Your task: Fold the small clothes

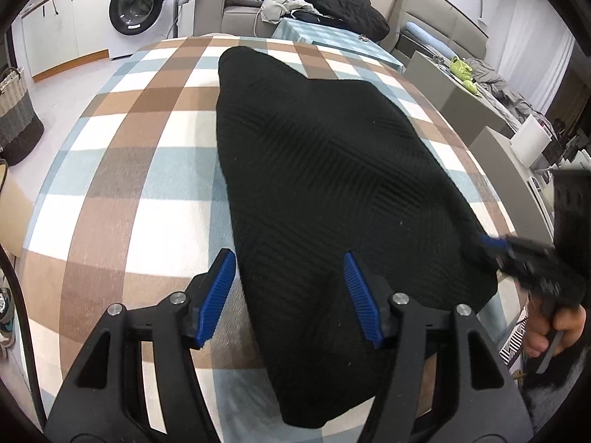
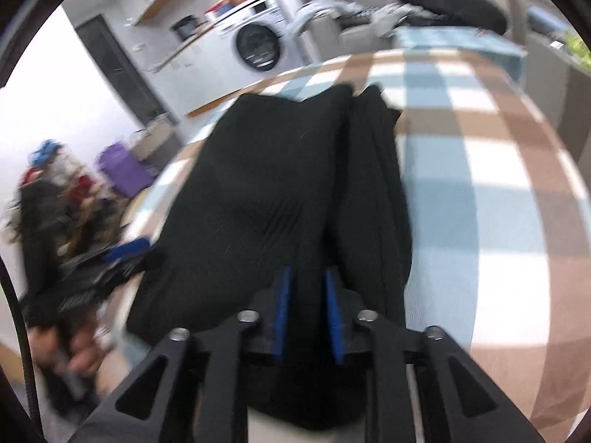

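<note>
A black knit garment (image 1: 325, 170) lies on the plaid table (image 1: 122, 155), partly folded lengthwise. My left gripper (image 1: 290, 264) is open, its blue fingers straddling the garment's near left edge just above it. My right gripper (image 2: 306, 284) is shut on the garment's near edge (image 2: 277, 192), the cloth pinched between the narrow blue pads. In the left wrist view the right gripper (image 1: 491, 241) shows at the garment's right edge. In the right wrist view the left gripper (image 2: 125, 249) shows blurred at the garment's left side.
A washing machine (image 1: 136, 7) and a woven basket (image 1: 14, 118) stand at far left. A sofa with a dark pile of clothes (image 1: 343, 3) lies behind the table. A grey side table with green objects (image 1: 461, 70) stands at the right.
</note>
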### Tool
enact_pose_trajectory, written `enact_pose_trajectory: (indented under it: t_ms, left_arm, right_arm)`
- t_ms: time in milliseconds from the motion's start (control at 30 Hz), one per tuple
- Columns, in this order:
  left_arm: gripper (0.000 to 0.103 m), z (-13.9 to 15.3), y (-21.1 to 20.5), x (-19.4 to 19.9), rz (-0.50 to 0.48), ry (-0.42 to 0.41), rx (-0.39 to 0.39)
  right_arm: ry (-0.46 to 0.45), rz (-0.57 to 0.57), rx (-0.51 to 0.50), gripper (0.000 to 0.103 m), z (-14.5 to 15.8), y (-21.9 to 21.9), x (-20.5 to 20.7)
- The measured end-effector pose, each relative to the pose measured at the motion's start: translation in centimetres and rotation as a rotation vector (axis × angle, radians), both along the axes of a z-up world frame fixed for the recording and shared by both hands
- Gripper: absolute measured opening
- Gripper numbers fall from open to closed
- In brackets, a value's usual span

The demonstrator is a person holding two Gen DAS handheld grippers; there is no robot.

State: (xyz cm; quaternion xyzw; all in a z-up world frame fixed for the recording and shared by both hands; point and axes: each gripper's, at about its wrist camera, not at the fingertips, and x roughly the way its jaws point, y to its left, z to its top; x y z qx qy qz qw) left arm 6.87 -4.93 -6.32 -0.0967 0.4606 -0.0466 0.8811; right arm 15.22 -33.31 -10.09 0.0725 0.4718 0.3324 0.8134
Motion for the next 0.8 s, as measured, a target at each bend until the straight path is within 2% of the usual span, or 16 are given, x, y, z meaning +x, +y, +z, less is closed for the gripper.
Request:
enact_pose_trajectory:
  t_ms: [100, 133, 167, 233, 300, 367, 400, 500, 533, 567, 600, 733, 800]
  left_arm:
    - [0.058, -0.4, 0.0, -0.1, 0.000, 0.011, -0.015]
    - [0.058, -0.5, -0.1, 0.0, -0.001, 0.016, -0.017]
    - [0.058, -0.6, -0.2, 0.1, -0.004, 0.019, -0.014]
    - [0.058, -0.4, -0.4, 0.0, -0.008, 0.015, -0.005]
    - [0.058, -0.3, -0.4, -0.2, -0.013, 0.009, -0.012]
    - [0.058, -0.3, -0.4, -0.3, -0.008, 0.009, -0.007]
    - [0.058, -0.4, -0.3, -0.3, -0.006, 0.012, -0.005]
    - [0.058, -0.6, 0.0, -0.5, -0.001, 0.022, -0.005]
    - [0.058, -0.6, 0.1, -0.5, -0.001, 0.023, -0.011]
    - [0.058, -0.7, 0.3, -0.5, 0.000, 0.024, -0.015]
    - [0.058, -0.7, 0.3, -0.5, 0.003, 0.024, -0.018]
    - [0.058, -0.5, 0.8, -0.4, 0.021, 0.013, -0.022]
    - [0.058, -0.3, 1.2, -0.5, 0.032, 0.011, -0.022]
  right_arm:
    - [-0.074, 0.064, -0.022, 0.029, -0.2, -0.5, -1.5]
    - [-0.102, 0.057, -0.017, 0.014, 0.0, -0.7, -1.7]
    - [-0.114, 0.051, 0.016, 0.005, 0.5, -1.0, -1.7]
    - [-0.173, 0.051, 0.076, 0.004, 2.0, -1.7, -2.0]
    - [-0.134, 0.039, 0.047, 0.004, 1.5, -1.7, -1.3]
    - [-0.051, 0.036, -0.058, 0.004, -0.4, -1.1, -0.7]
    - [-0.035, 0.030, -0.061, 0.004, -0.8, -1.0, -0.5]
    - [-0.014, 0.018, -0.039, 0.013, 0.6, -1.2, 0.3]
    - [-0.035, -0.002, -0.023, 0.018, 1.3, -1.3, 0.9]
    - [-0.046, -0.018, -0.021, 0.031, 1.7, -1.2, 1.6]
    - [-0.051, -0.033, -0.020, 0.036, 2.2, -1.0, 2.5]
    - [-0.032, -0.082, -0.013, 0.038, 2.5, 1.4, 8.9]
    - [-0.008, -0.068, -0.013, 0.038, 2.2, 2.8, 11.1]
